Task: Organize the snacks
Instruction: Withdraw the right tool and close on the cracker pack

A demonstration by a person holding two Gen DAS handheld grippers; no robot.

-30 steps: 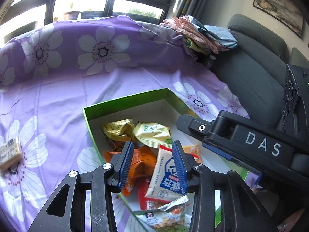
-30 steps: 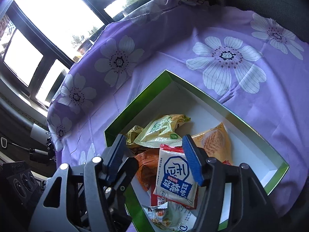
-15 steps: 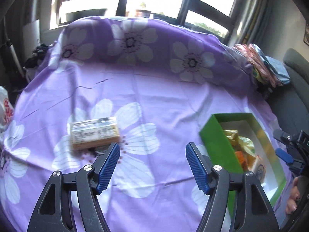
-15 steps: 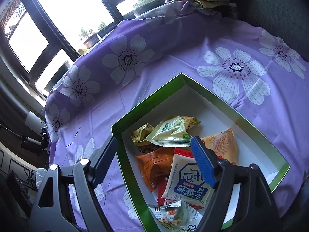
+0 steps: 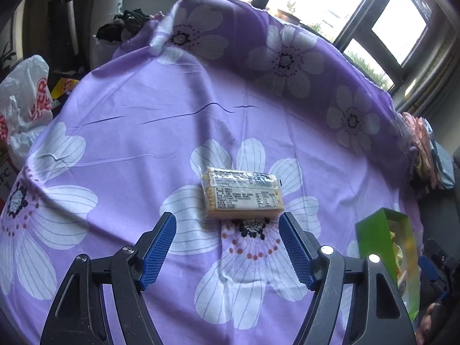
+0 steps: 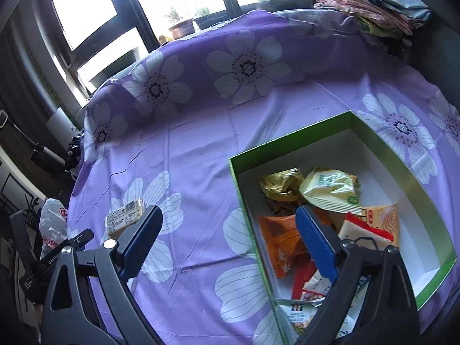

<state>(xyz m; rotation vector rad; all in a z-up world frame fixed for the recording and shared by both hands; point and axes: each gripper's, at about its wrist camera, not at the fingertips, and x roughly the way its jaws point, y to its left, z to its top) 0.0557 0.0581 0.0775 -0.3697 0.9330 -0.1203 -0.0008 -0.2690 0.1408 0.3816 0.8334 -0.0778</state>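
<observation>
Left gripper (image 5: 227, 247), blue-padded jaws apart and empty, hangs just short of the clear-wrapped rectangular cracker pack (image 5: 241, 194) lying on the purple flowered cloth (image 5: 172, 115). Right gripper (image 6: 227, 241), jaws opening with nothing between them, straddles the near wall of the green-rimmed cardboard box (image 6: 287, 141) holding assorted snack packets (image 6: 330, 187).
</observation>
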